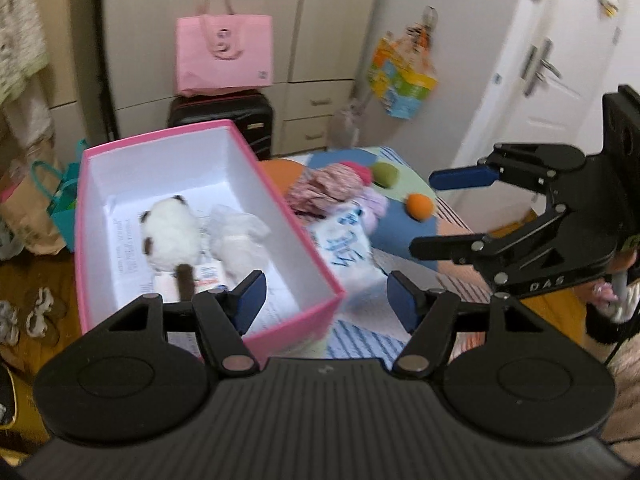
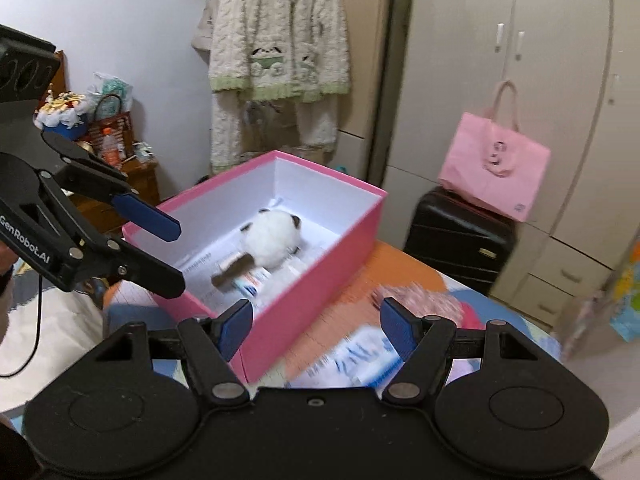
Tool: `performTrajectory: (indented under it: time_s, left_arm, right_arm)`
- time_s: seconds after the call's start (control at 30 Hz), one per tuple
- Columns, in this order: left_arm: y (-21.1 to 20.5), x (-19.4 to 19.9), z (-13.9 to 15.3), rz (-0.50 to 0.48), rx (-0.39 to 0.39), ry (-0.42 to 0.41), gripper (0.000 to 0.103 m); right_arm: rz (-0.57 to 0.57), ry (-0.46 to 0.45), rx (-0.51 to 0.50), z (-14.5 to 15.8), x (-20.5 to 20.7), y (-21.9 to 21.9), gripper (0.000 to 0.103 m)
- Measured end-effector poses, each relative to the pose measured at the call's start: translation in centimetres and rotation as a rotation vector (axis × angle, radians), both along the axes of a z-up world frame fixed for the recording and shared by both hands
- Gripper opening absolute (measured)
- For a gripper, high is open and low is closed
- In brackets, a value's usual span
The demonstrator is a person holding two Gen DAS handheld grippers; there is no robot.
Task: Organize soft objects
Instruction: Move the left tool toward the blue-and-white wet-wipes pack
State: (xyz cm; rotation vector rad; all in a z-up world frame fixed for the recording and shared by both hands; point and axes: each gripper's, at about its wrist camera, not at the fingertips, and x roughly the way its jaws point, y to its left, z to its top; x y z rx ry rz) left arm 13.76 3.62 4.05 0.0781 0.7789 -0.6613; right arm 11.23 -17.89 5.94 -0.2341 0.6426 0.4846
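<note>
Left wrist view: we see the left claw (image 1: pixel 323 300) parted and empty above the pink box (image 1: pixel 280 334), which holds a plush cat (image 1: pixel 170 236).

Right wrist view: the right claw (image 2: pixel 316 330) likewise gapes, empty, beside the box.

Both wrist views above pink box (image 1: pixel 208 224)
</note>
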Motion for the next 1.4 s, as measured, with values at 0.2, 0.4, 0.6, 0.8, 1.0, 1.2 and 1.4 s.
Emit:
performTrajectory:
  time_s: [0.2,0.4,0.6,0.8,1.0,1.2,1.4]
  left_arm:
    - [-2.3,-1.8,-2.1,-0.068,0.000,-0.024,0.066]
    - [-4.5,-2.7,-3.6,-0.065,-0.016,-0.046,0.064]
    - [-6.7,-3.2,-4.8,-0.052,0.010,-0.105,0.063]
    - [-8.8,-3.1,-5.9,0.007,0.014,-0.179,0.063]
    - [-11.1,-2.3,-7.4,-0.008,-0.009,-0.202,0.062]
    - [-12.6,-1.0,-9.8,0.035,-0.044,-0.157,0.060]
    - [-13.4,0.2,-11.3,0.131,-0.055,-0.166,0.059]
  right_arm:
    - [-0.003,-0.050,-0.013,-0.8,-3.5,-1.4,0.075]
    - [-0.023,-0.060,-0.027,-2.4,-5.0,-2.3,0.075]
    - [-0.033,-0.032,0.008,-5.4,-4.9,-3.2,0.075]
    - [-0.031,-0.012,0.012,-9.0,-4.3,-3.5,0.074]
    - [-0.016,-0.040,0.052,-11.0,-3.6,-3.4,0.074]
    - [-0.047,-0.089,0.096,-13.5,-2.0,-3.5,0.073]
    - [-0.055,-0.068,0.154,-15.4,-0.8,-3.4,0.072]
